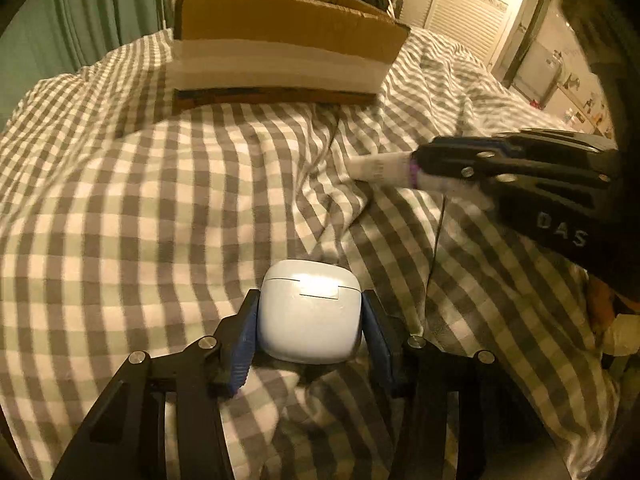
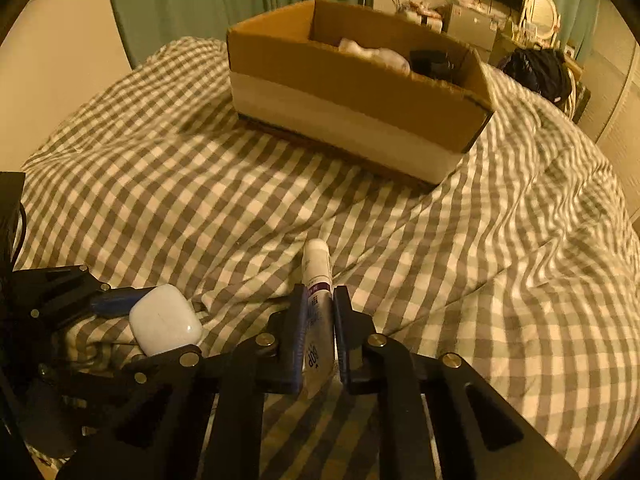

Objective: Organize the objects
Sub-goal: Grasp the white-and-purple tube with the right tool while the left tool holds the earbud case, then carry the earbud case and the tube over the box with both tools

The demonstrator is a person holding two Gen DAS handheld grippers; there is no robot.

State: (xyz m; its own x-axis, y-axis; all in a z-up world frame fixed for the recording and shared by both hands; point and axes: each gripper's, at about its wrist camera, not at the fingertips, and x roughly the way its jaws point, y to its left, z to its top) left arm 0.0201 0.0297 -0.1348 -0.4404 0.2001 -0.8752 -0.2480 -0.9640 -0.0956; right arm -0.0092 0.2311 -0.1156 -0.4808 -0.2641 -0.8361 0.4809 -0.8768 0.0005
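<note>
Between left gripper [image 1: 310,312] pads: earbud case [image 1: 310,312], apparently clamped.

Both tongs, left [image 1: 310,320] and right [image 2: 320,320], clamped shut.

My blue-padded black left gripper [image 1: 310,316] grips a white case [image 1: 310,312]. The bedspread [image 1: 160,200] is grey-and-white gingham; the box [image 2: 356,88] is brown with a white band.

2 wrist fisheyes, low over the checked bedspread [image 1: 160,200]

The left view faces the cardboard box [image 1: 280,20] at top centre, close over its held earbud case [image 1: 310,312]; the right view sees the box [image 2: 352,92] from higher, upper centre. Both share box, bedspread and the other gripper at frame edge
</note>
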